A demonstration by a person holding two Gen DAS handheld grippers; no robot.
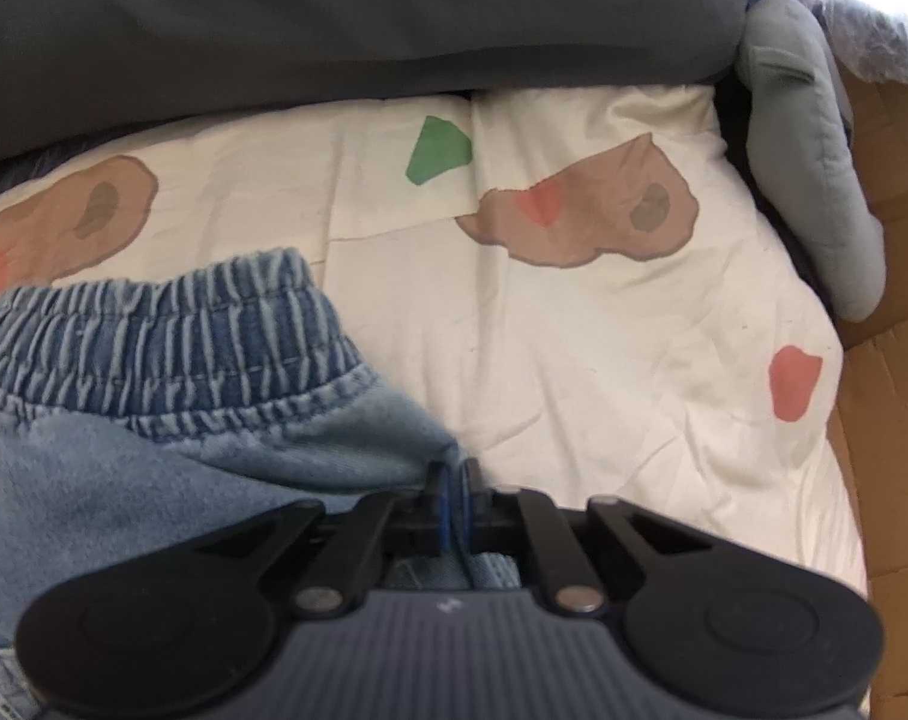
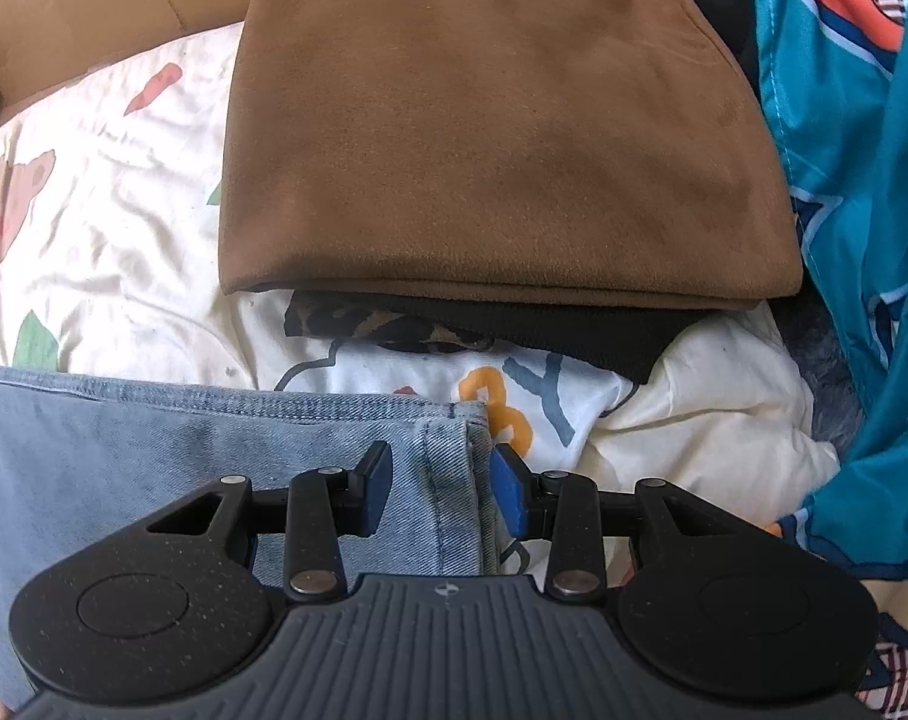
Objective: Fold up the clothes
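Denim pinched between the fingers (image 1: 437,498) of the left gripper (image 1: 452,501): pads nearly together, a thin blue fold clamped just below the elastic waistband (image 1: 153,336). Exact seam held hard to tell, since the linkage hides it; probably the side seam near the waist.

Fingers (image 2: 374,489) of the right gripper (image 2: 438,489) spread apart, straddling the stitched hem corner of the jeans (image 2: 153,456) without visibly clamping it. One pad over the cloth, the other just beyond its edge.

Jeans lying flat on the bed quilt (image 1: 574,348), cream with bear print, edges roughly doubled in the right view. Fits either a leg-on-leg fold already laid or one being lined up.

Handling: medium weight, soft but with body; seams and hems stiff, so good holds. Waistband gathers and stretches; better gripped at the seam beneath. Not slippery, not fragile.

Beyond: folded brown garment (image 2: 502,132) stacked on a dark one, teal printed fabric (image 2: 862,210) at right, grey cushion (image 1: 333,12) behind.
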